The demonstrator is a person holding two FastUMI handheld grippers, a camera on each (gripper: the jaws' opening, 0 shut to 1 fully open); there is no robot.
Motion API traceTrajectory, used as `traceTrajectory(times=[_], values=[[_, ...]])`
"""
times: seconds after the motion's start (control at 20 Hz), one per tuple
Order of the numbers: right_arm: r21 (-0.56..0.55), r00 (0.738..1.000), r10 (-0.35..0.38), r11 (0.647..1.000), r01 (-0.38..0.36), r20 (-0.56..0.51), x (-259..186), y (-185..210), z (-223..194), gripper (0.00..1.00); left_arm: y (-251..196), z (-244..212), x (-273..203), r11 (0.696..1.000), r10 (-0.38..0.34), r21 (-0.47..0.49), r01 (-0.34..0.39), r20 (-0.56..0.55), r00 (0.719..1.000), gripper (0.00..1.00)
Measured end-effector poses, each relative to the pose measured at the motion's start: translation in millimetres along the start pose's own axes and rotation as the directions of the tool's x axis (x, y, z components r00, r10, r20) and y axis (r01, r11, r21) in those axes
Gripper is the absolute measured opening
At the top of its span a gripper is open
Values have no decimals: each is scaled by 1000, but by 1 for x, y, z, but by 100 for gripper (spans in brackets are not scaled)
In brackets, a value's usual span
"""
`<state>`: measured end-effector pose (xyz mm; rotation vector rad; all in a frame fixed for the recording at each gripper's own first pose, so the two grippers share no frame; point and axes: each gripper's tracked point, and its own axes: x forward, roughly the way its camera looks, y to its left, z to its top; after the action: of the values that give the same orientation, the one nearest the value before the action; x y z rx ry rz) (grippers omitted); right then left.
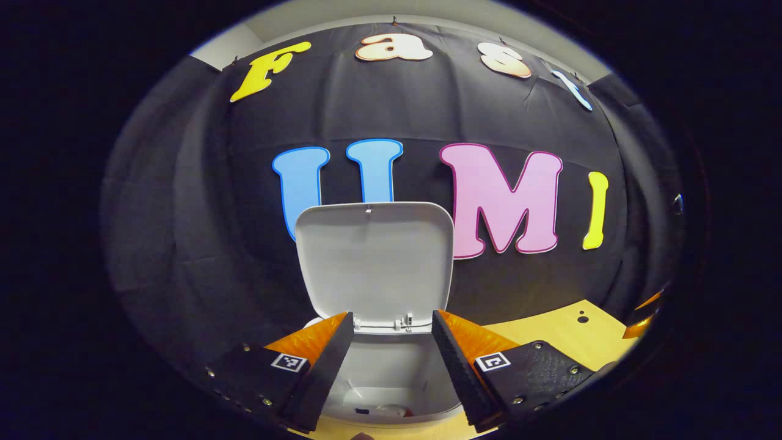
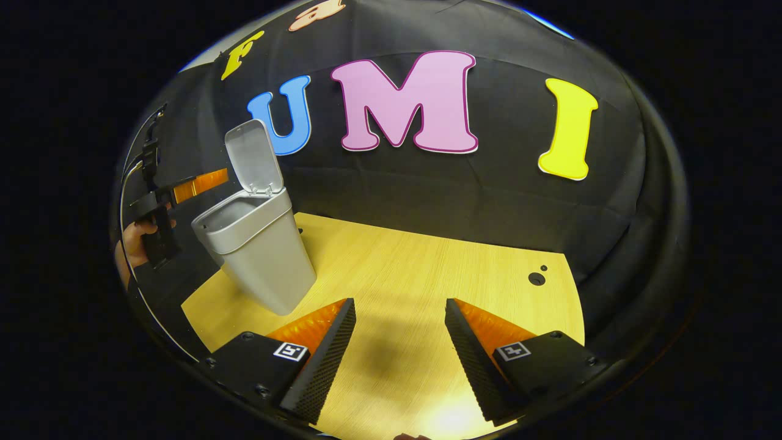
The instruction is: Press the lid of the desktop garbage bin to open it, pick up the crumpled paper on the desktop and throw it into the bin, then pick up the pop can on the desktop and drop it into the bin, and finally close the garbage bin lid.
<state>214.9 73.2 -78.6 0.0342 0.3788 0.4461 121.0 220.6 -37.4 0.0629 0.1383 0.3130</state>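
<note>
Left claw is held level over the mouth of the bin, at the lower centre of the left gripper view, fingers spread wide and holding nothing. In the right gripper view, a hand grips that claw's handle at the left edge. The bin is pale grey; its lid stands upright, hinged at the far rim. A pale object lies at the bottom, too dim to identify. Right claw hovers above the bare wooden bench, fingers apart and empty, with the bin well off to its upper left.
</note>
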Motion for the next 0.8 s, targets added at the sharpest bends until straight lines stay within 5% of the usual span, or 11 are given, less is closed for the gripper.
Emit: traceTrajectory(times=[0.5,0.8], values=[[11,1000,-8,1000,8,17,-8,-7,2,95,13,87,9,1000,-1,-13,4,191,982,85],[20,999,-15,1000,15,33,-14,-12,3,95,46,161,48,990,-10,-130,48,280,960,84]])
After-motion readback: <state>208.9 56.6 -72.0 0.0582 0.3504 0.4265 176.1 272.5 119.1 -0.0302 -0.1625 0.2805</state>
